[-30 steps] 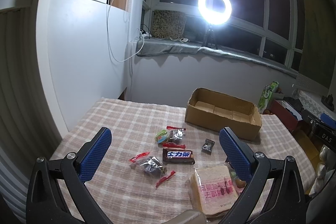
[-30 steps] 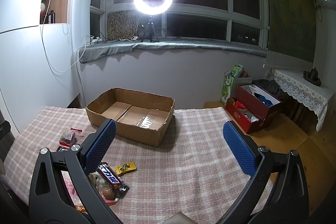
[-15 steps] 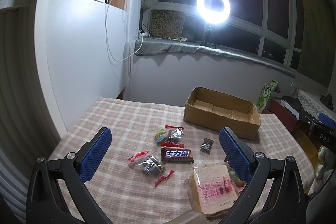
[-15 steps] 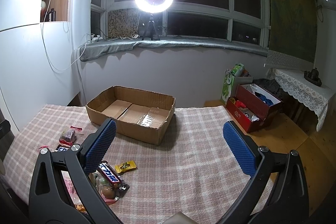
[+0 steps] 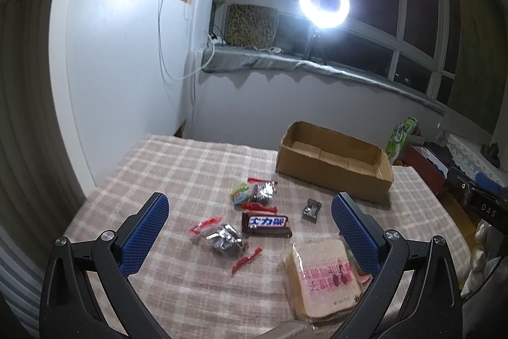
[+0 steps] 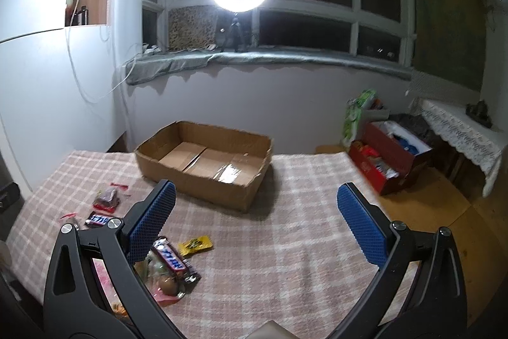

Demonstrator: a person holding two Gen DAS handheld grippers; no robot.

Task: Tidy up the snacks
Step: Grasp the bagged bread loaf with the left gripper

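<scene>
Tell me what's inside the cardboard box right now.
The box holds no snacks: only its bare flaps and a strip of shiny tape show. The floor just behind its near wall is hidden.

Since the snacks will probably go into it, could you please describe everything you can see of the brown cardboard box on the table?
The brown cardboard box is a shallow, open-topped rectangular tray of plain corrugated card with low, slightly uneven walls. Its floor is made of folded flaps, with a glossy strip of clear tape across them. It looks empty. It sits flat on the pink checked tablecloth at the table's far side, below the window sill. Nothing touches it; the loose snacks lie nearer the camera.
</scene>
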